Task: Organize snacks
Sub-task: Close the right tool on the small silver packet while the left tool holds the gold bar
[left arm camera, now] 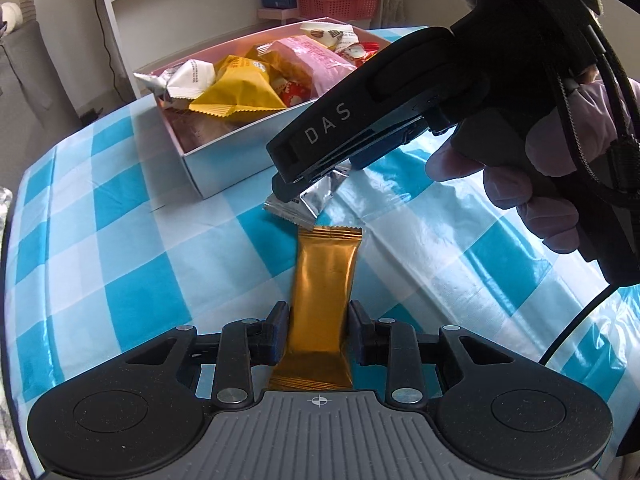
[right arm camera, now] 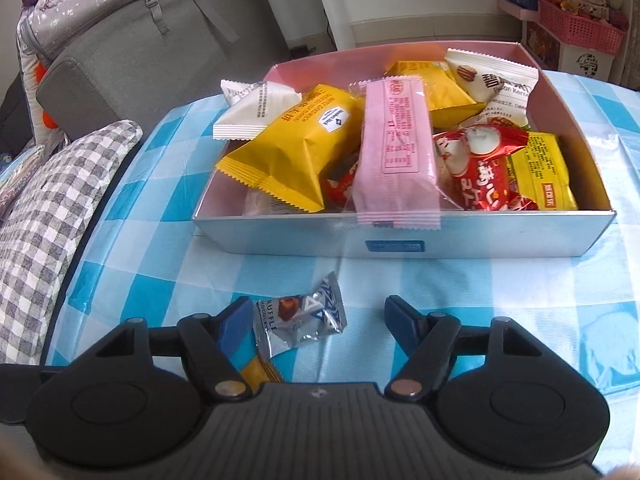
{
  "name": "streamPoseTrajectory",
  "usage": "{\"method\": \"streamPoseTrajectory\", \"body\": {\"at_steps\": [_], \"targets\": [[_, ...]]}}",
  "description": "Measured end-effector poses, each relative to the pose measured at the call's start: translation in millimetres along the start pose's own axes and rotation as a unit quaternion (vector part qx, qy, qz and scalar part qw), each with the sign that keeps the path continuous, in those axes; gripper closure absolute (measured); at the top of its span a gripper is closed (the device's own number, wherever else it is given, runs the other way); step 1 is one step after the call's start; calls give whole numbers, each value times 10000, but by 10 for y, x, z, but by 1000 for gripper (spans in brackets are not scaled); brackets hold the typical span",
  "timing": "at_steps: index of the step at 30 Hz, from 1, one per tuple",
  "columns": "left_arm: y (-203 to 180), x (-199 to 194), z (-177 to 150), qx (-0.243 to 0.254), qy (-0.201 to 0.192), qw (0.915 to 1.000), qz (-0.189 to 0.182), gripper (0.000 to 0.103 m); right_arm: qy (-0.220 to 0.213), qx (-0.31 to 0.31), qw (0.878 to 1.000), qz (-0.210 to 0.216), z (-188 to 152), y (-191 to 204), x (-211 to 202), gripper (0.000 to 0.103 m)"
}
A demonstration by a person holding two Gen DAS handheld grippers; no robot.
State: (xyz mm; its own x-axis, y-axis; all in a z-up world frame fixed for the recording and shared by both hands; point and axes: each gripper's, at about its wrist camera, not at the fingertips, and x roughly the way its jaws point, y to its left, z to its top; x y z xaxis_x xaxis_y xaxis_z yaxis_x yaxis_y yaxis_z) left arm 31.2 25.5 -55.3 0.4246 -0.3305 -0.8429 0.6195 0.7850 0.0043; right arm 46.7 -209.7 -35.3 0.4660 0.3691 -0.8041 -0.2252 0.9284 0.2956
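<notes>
Two low, close wrist views; shared snack box point(left arm camera: 224, 168) point(right arm camera: 400, 236), checked tablecloth point(left arm camera: 120, 220) point(right arm camera: 160, 272)

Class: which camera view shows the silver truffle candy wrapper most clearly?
The right wrist view: the silver truffle candy lies unobstructed on the tablecloth, label readable. In the left wrist view the right gripper covers most of it.

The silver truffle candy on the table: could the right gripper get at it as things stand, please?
Probably yes. The right gripper is open, and the silver truffle candy lies on the tablecloth between its fingers, nearer the left one; nothing covers it.
</notes>
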Motion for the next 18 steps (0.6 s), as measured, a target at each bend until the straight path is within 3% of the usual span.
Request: {"method": "streamPoseTrajectory", "body": {"at_steps": [7,11,14,18], "targets": [[130,-100,-128,-130,26,9998,163,74,-84,-237,9995,-196,6,137,56,43],[190,-123,-146,-263,42,9992,304,74,-122,-639,9971,-402,-35,207,47,62],[235,-118,-145,-390,56,9983,423,74,-112,-903,9946,-493,-58,237,46,70],[248,-104,-132,-486,80,9974,534,73,-46,-1065,9932,-467,-68,222,29,71]]}}
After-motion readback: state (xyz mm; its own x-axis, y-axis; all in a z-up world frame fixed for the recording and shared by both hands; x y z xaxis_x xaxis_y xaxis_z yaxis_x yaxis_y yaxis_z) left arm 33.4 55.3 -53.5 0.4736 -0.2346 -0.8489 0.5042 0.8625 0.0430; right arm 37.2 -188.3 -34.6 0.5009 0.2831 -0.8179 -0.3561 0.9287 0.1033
